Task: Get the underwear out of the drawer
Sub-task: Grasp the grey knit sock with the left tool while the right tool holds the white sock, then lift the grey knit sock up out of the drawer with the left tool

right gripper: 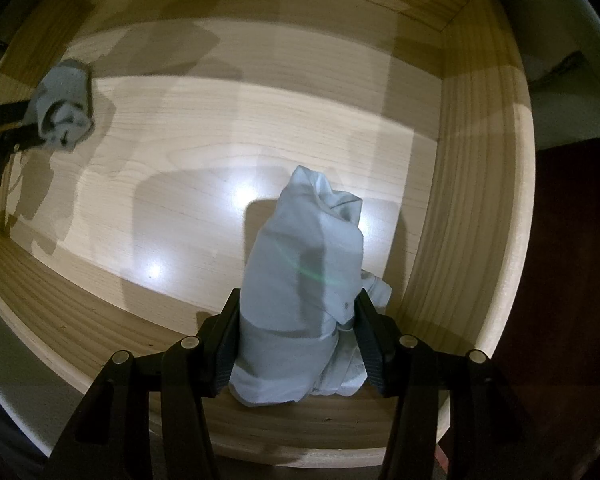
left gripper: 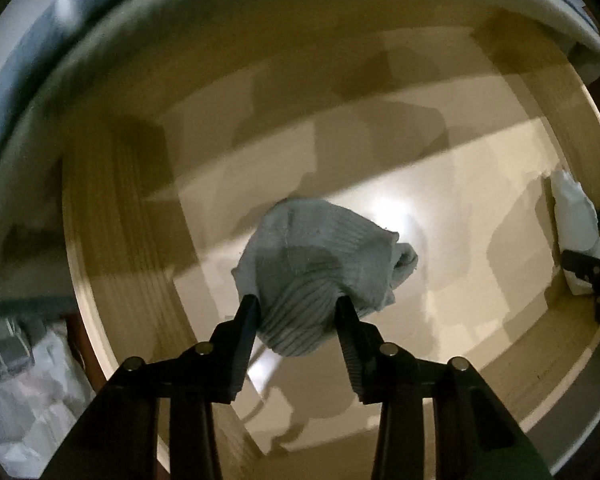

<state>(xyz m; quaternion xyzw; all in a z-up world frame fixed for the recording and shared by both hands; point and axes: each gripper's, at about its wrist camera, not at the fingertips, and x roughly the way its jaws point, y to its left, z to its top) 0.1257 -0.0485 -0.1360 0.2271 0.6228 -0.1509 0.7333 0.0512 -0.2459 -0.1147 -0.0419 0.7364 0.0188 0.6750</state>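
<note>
So both grippers are down inside the light wooden drawer (right gripper: 480,184), which has a pale, shiny bottom panel and grained side walls.

The left gripper (left gripper: 296,308) has its 2 black jaws pressed in on a rolled-up grey ribbed knit bundle (left gripper: 320,256), underwear I guess, though honestly it could pass for a sock. The jaws pinch the near end of the roll, and the cloth bulges out between and past them. It sits over the middle of the drawer floor from that camera's angle, with its shadow on the wood below it; I can't tell whether it's still touching the floor.

The right gripper (right gripper: 296,320) is clamped on a pale blue-white smooth fabric roll (right gripper: 300,280), a longer bundle standing roughly upright between the ribbed black pads, with a crumpled bit sticking out by the right pad. This one is close to the drawer's right-hand wall and near the front wall.

Each camera catches the other one too: the right wrist view shows the grey bundle far off to the left, held by black fingers (a bit blurry), and the left wrist view shows the pale roll at the far right edge. So the 2 bundles are well apart, both inside the drawer.
</note>
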